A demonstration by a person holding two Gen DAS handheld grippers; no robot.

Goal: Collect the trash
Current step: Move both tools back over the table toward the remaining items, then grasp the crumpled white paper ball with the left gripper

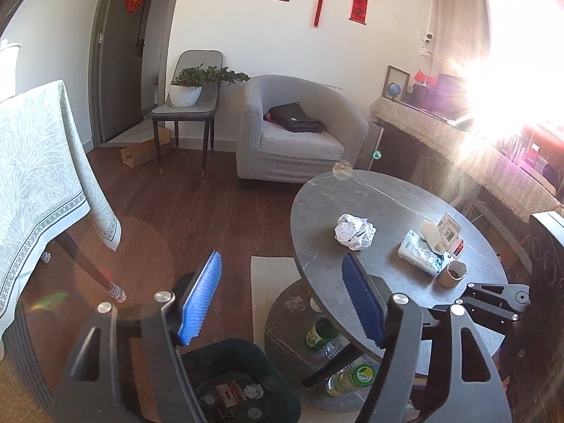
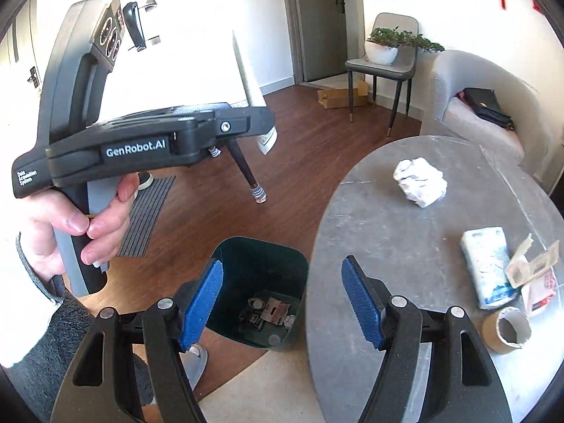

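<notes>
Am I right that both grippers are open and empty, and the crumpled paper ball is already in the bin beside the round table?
Not quite. The crumpled paper ball still lies on the round table, as the right wrist view shows. The left gripper and right gripper are open and empty, and the bin stands beside the table.

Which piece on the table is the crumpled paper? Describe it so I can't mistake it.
Start at the round grey table in front of the armchair. The crumpled paper sits alone toward the far side. Unlike the tissue pack and cardboard roll clustered near the right edge, it is a plain white wrinkled ball.
</notes>
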